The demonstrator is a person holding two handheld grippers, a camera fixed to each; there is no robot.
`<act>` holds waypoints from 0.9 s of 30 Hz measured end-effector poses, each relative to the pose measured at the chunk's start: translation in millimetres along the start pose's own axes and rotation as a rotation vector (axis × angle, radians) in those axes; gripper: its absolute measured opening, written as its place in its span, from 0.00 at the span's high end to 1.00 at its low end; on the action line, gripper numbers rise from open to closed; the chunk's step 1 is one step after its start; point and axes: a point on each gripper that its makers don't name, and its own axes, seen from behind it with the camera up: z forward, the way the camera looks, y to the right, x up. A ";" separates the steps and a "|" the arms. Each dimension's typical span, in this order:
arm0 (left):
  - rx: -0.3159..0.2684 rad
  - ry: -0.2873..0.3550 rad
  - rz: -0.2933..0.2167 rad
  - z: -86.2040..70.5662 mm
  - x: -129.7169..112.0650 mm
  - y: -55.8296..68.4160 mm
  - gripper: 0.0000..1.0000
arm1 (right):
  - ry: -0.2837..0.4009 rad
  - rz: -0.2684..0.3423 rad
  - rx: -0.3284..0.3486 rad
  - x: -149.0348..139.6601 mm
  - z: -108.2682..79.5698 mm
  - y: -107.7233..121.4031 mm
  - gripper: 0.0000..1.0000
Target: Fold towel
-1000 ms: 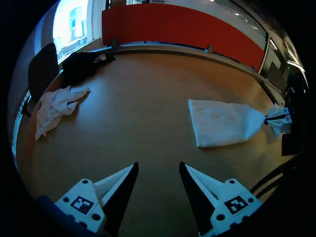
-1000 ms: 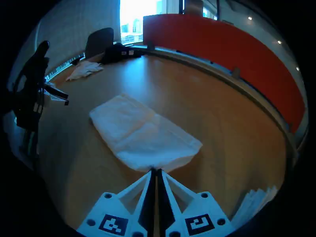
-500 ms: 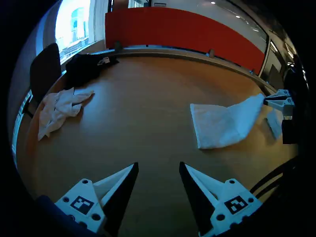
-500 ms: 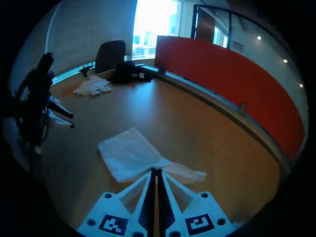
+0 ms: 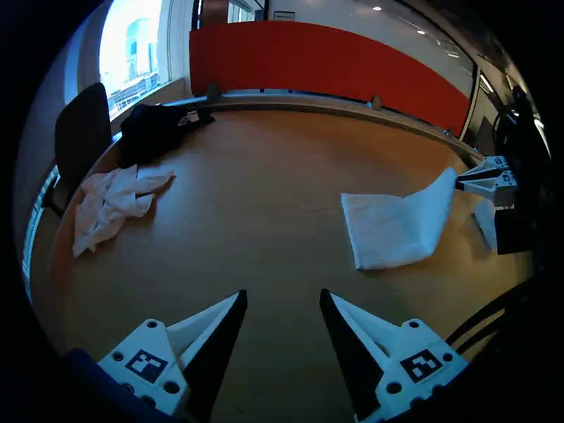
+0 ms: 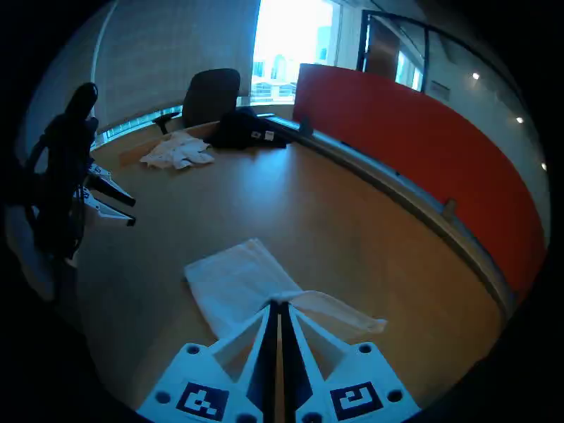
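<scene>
- Towel [image 5: 391, 225] sits on the table [image 5: 268, 176], one edge lifted; two total, counting the crumpled towel [image 5: 113, 201] by the table's far edge.
- Right gripper [image 6: 277, 307] pinches that edge, seen close-up in the right gripper view; left gripper [image 5: 282, 296] gapes wide, empty.

No legible text, labels or numbers
</scene>
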 end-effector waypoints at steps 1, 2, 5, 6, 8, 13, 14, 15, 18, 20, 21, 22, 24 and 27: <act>-0.001 0.001 0.000 -0.6 0.3 -0.4 0.24 | -0.002 -0.009 0.009 2.3 4.4 -3.6 0.92; -0.002 0.003 0.000 -1.3 0.6 -0.8 0.24 | -0.005 -0.018 0.018 4.8 9.3 -7.6 0.92; -0.002 0.007 -0.001 -3.6 1.4 -2.5 0.24 | -0.010 -0.043 0.050 12.4 24.5 -22.0 0.92; -0.002 0.009 -0.001 -4.4 1.6 -3.1 0.24 | -0.013 -0.050 0.060 14.2 30.0 -27.1 0.92; -0.003 0.012 0.000 -6.1 1.8 -4.3 0.24 | -0.020 -0.064 0.081 17.4 42.2 -38.3 0.92; -0.002 0.014 -0.002 -7.1 -1.6 -8.6 0.24 | -0.047 -0.084 0.146 15.3 73.6 -72.1 0.93; 0.000 0.014 -0.003 -7.0 -2.6 -9.8 0.24 | -0.053 -0.086 0.163 13.7 80.6 -80.2 0.93; 0.002 0.015 -0.005 -6.7 -3.4 -10.8 0.24 | -0.060 -0.086 0.175 11.3 86.8 -86.5 0.93; 0.008 0.015 -0.013 -5.6 -5.8 -13.5 0.24 | -0.086 -0.081 0.204 2.1 105.1 -102.9 0.93; 0.006 0.012 -0.021 -4.7 -7.6 -13.6 0.24 | -0.105 -0.076 0.216 -4.9 115.0 -109.6 0.93; 0.004 0.011 -0.025 -4.2 -8.3 -13.6 0.24 | -0.112 -0.073 0.220 -7.3 118.0 -111.6 0.93; 0.002 0.011 -0.029 -3.8 -8.9 -13.6 0.24 | -0.117 -0.070 0.224 -9.2 120.2 -112.9 0.93; 0.000 0.010 -0.037 -2.9 -10.0 -14.1 0.24 | -0.125 -0.065 0.231 -12.3 123.8 -114.8 0.93; 0.003 0.009 -0.044 -1.9 -10.6 -15.8 0.24 | -0.127 -0.060 0.234 -13.3 125.2 -114.1 0.94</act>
